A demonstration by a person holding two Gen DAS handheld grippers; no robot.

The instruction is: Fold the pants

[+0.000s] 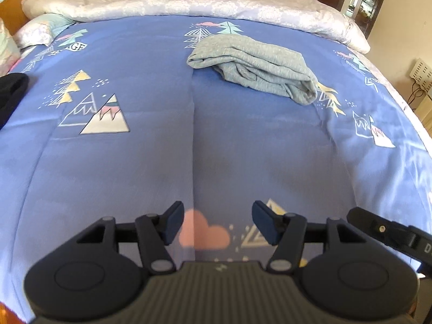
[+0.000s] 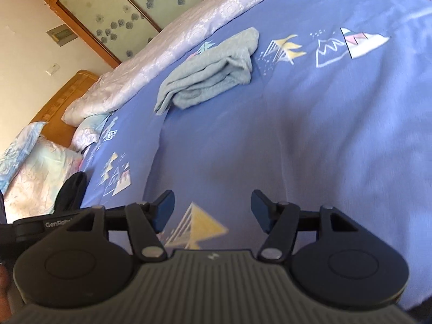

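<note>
The light grey-blue pants (image 1: 256, 67) lie folded into a thick bundle on the blue patterned bed sheet (image 1: 151, 162), far ahead and a little right in the left wrist view. They also show in the right wrist view (image 2: 210, 75), far ahead and left of centre. My left gripper (image 1: 218, 222) is open and empty, low over the sheet near the front. My right gripper (image 2: 212, 210) is open and empty, also over bare sheet well short of the pants. The other gripper's body shows at the right edge of the left wrist view (image 1: 391, 232).
A white-lilac quilt (image 1: 189, 2) is rolled along the far side of the bed. Pillows (image 2: 35, 167) lie at the head by the wooden headboard (image 2: 67, 94). A black cloth (image 1: 10, 89) lies at the left edge. A wooden cabinet with glass doors (image 2: 113, 8) stands behind.
</note>
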